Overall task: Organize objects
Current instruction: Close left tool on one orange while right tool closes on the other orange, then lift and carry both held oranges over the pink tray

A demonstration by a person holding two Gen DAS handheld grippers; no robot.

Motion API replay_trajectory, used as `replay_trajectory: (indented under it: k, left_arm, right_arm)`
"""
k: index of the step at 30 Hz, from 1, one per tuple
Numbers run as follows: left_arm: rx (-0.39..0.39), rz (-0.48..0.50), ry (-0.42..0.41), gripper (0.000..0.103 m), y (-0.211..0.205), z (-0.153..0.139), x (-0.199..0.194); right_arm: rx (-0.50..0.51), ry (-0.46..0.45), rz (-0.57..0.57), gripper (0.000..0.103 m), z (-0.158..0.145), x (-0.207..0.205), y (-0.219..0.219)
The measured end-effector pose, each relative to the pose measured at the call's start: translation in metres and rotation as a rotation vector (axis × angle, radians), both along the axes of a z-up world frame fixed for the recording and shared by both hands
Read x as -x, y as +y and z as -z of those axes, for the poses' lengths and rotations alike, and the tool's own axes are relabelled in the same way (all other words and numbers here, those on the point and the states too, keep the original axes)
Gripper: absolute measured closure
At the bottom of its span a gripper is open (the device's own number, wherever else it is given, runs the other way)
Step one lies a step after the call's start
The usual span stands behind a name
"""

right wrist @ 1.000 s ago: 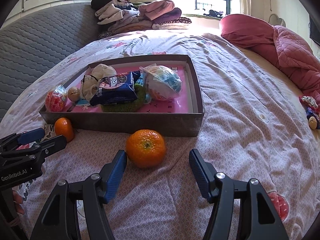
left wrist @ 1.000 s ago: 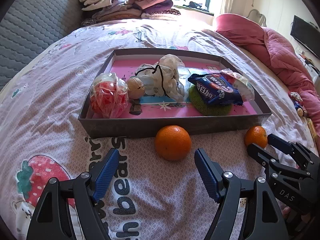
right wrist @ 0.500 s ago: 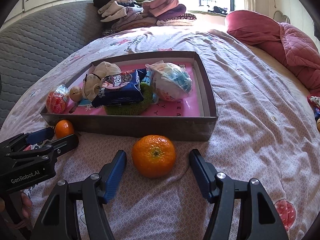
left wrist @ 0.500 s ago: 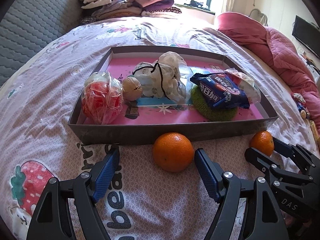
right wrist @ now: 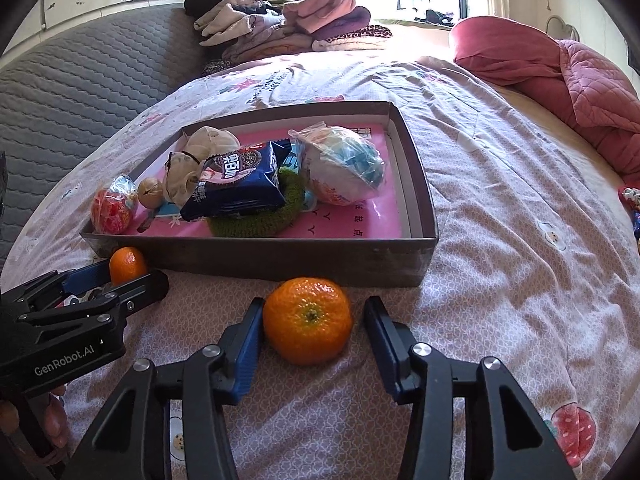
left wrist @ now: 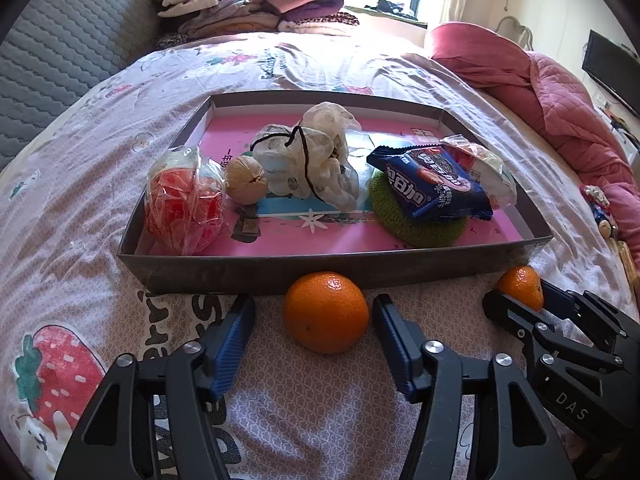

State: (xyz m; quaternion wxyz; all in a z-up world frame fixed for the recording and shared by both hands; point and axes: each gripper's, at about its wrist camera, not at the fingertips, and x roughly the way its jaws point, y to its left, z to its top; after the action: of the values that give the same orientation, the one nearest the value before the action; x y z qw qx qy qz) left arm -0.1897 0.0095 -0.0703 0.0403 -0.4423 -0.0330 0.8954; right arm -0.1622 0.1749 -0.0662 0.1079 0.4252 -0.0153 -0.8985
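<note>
Just beyond my two oranges the grey tray (left wrist: 328, 270) sat on the bed (left wrist: 80, 200), its near wall close behind both, already holding a blue snack packet (left wrist: 430, 186) and bagged things. The right orange (right wrist: 307, 320) showed its stem end to my camera. My left claw (left wrist: 314, 314) and right claw (right wrist: 313, 320) had each just been closing around an orange (left wrist: 326, 312); the right's left pad touched, neither gripped
</note>
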Motion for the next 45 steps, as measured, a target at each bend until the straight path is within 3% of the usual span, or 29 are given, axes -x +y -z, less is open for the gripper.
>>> replay_trajectory:
  k: [6, 25, 45]
  left_arm:
    - [-0.014, 0.018, 0.002, 0.063, 0.002, -0.001, -0.001]
    - [0.0, 0.034, 0.018, 0.064, 0.004, -0.009, -0.009]
    - [0.007, 0.032, 0.091, 0.064, 0.003, -0.052, -0.032]
  right_arm:
    - [0.0, 0.01, -0.011, 0.062, -0.001, -0.001, -0.002]
    - [0.01, 0.031, -0.016, 0.062, -0.005, -0.006, -0.002]
    - [0.034, 0.102, -0.046, 0.062, -0.036, -0.026, -0.004]
